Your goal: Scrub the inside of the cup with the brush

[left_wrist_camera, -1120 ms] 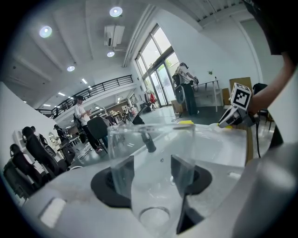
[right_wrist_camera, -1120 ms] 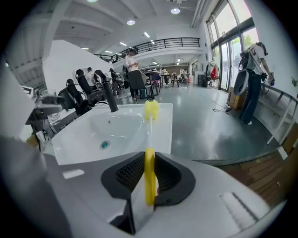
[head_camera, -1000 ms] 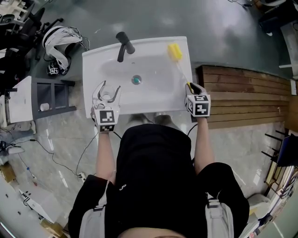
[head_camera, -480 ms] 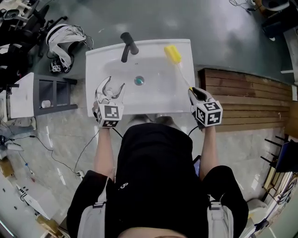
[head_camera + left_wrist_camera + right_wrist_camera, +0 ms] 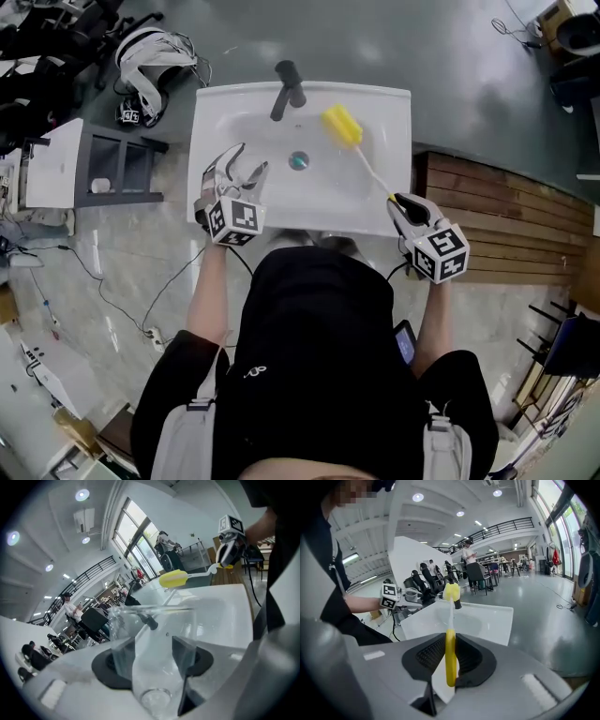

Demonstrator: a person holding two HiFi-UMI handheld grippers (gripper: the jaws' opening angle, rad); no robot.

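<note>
Presently: brush (image 5: 341,126) and cup (image 5: 157,634) are both held over the sink (image 5: 394,112); scrubbing has not yet begun.
Left claw (image 5: 242,167) is clamped wide on the clear cup at the sink's 9 o'clock. Right claw (image 5: 397,201), at 4 o'clock, is closed tight on the brush handle, with the yellow head near the drain's (image 5: 298,160) 1 o'clock, well apart from the cup. Next move, as judged: swing the head across into the cup's mouth. The cup barely shows in the head view, and its contents cannot be told.
</note>
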